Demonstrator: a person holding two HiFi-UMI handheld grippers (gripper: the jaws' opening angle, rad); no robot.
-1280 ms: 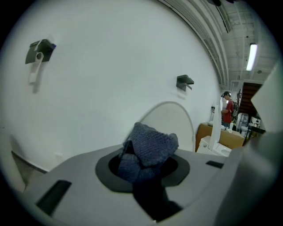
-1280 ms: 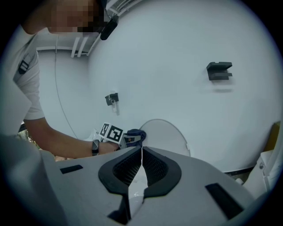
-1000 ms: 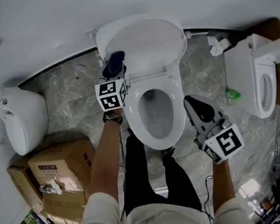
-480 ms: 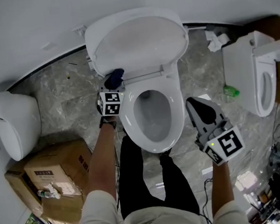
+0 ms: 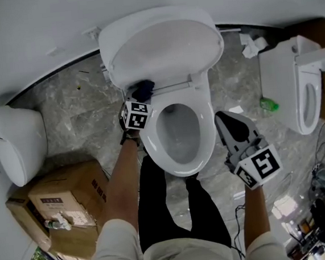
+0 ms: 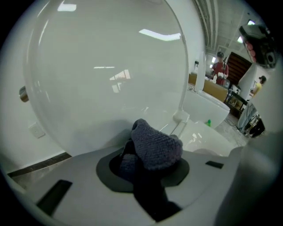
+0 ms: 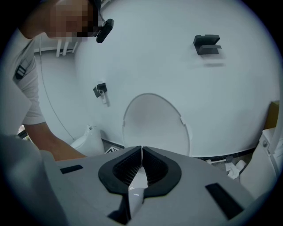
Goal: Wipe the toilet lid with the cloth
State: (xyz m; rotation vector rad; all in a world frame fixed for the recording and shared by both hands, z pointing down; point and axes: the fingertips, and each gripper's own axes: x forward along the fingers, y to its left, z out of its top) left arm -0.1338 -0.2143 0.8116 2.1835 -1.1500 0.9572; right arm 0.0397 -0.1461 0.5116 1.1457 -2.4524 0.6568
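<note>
Toilet lid [image 5: 160, 47] stands up, mostly bare; your left claw [image 6: 148, 165] squeezes the cloth [image 6: 154, 143] near its bottom edge, and your right claw [image 7: 141, 163] is shut, empty.

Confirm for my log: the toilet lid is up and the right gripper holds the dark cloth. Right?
Wrong gripper: the left gripper holds the dark cloth, as the left gripper view shows; the right gripper is shut on nothing. The toilet lid is up.

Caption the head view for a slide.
Left claw holds a dark cloth at the base of the raised toilet lid.
</note>
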